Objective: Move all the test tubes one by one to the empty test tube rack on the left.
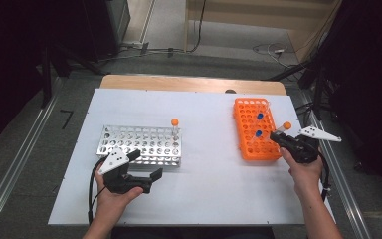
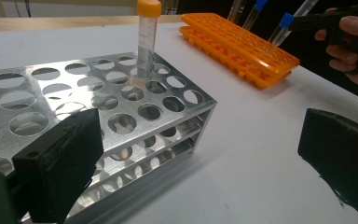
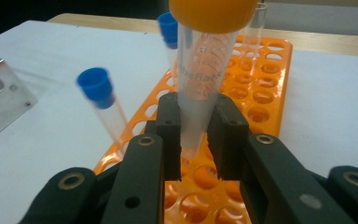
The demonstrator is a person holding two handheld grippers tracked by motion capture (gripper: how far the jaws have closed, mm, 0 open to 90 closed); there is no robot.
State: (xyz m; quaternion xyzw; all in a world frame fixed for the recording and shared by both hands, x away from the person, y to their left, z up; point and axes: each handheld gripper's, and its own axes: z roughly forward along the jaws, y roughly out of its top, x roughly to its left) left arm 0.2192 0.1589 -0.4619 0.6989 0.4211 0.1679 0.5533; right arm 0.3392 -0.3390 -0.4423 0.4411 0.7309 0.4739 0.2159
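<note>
Tongs [image 3: 196, 135] hide tube's [image 3: 200, 70] lower sides.

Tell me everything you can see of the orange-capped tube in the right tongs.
The orange-capped tube is a clear, slightly frosted plastic tube with printed graduation marks, a tapered tip and an orange screw cap. The right tongs clamp its lower body, both pads pressing on it. It stands roughly upright, its tip above the holes of the orange rack, near that rack's right edge in the high view. Nothing else touches it.
</note>
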